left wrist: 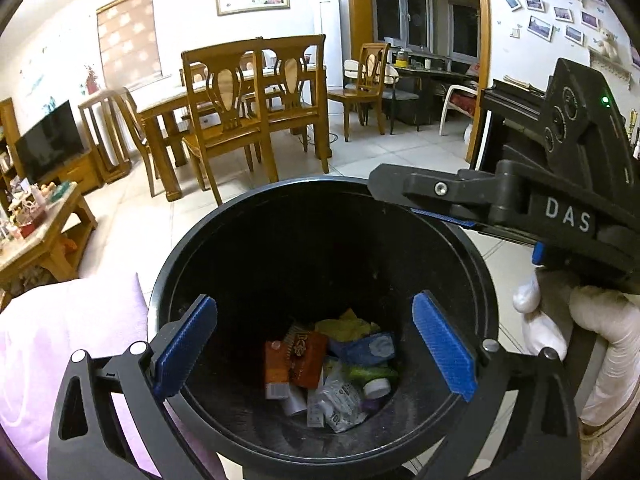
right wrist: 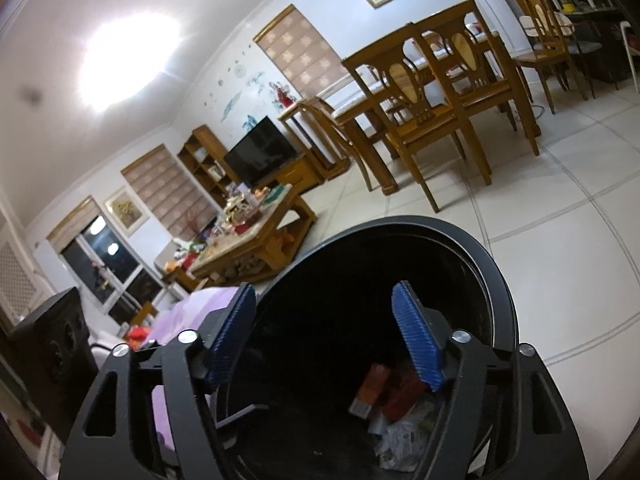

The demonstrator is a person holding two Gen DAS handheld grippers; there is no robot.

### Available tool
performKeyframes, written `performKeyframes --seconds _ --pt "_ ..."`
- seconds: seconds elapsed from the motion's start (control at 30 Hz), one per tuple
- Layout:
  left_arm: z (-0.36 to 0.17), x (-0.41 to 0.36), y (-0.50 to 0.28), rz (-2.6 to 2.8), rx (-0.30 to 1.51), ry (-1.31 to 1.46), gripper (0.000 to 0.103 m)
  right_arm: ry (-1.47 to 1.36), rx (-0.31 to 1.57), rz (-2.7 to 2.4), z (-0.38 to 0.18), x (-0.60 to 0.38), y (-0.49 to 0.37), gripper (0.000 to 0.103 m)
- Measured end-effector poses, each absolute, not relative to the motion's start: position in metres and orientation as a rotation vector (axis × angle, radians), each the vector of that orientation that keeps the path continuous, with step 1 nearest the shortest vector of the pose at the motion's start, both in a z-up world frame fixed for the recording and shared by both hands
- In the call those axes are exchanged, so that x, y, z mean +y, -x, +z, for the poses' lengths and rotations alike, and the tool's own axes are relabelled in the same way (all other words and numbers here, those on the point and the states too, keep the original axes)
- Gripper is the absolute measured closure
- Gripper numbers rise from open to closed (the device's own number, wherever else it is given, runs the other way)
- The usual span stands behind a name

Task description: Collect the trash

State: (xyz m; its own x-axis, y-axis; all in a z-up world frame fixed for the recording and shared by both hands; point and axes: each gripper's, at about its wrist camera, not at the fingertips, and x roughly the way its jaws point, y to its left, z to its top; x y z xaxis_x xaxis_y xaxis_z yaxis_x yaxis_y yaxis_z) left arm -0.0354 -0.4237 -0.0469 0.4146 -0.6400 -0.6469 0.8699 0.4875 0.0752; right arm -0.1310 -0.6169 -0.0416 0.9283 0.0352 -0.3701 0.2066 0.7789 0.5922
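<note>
- The black trash bin (left wrist: 320, 216) stands upright on the tiled floor, mouth up, filling the 6 o'clock half of both views.
- Trash lies at its bottom: an orange carton (left wrist: 277, 370), long axis toward 12 o'clock, wrappers, a white cap.
- Left gripper (left wrist: 316, 346) hangs over the mouth, jaws spread wide, nothing between them.
- Right gripper (right wrist: 326, 336), at 3 o'clock in a gloved hand (left wrist: 580, 328), is spread and empty too.

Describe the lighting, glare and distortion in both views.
Left wrist: evenly lit room, bin interior dark, trash readable, fisheye bends the edges. Right wrist: tilted, ceiling light blown out with glare, trash dim and soft.
</note>
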Motion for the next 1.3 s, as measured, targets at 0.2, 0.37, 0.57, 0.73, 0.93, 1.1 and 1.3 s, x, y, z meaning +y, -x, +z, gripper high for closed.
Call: performKeyframes --seconds 0.2,0.37,0.57,0.73,0.93,1.1,1.3 --pt "-0.043 -0.419 0.042 -0.998 0.586 -0.444 0.005 -0.677 0.371 -0.123 -0.039 -0.615 0.14 0.027" --pt "-0.036 -0.403 0.046 -0.994 0.577 -0.414 0.005 -0.684 0.366 -0.143 -0.033 -0.608 0.144 0.016" --pt "-0.025 -0.355 0.041 -0.888 0.565 -0.334 0.005 -0.655 0.372 -0.116 -0.019 -0.578 0.137 0.006" --pt "-0.015 -0.298 0.029 -0.68 0.52 -0.284 0.005 -0.608 0.391 -0.07 -0.005 -0.54 0.118 0.006" --pt "-0.005 -0.22 0.011 -0.524 0.508 -0.164 0.005 -0.522 0.403 0.029 0.014 -0.468 0.086 0.006" --pt "0.001 -0.15 -0.001 -0.389 0.489 -0.093 0.005 -0.441 0.403 0.105 0.027 -0.396 0.057 0.006" --pt "0.005 -0.071 -0.007 -0.223 0.453 -0.038 0.005 -0.356 0.404 0.185 0.037 -0.304 0.019 0.006"
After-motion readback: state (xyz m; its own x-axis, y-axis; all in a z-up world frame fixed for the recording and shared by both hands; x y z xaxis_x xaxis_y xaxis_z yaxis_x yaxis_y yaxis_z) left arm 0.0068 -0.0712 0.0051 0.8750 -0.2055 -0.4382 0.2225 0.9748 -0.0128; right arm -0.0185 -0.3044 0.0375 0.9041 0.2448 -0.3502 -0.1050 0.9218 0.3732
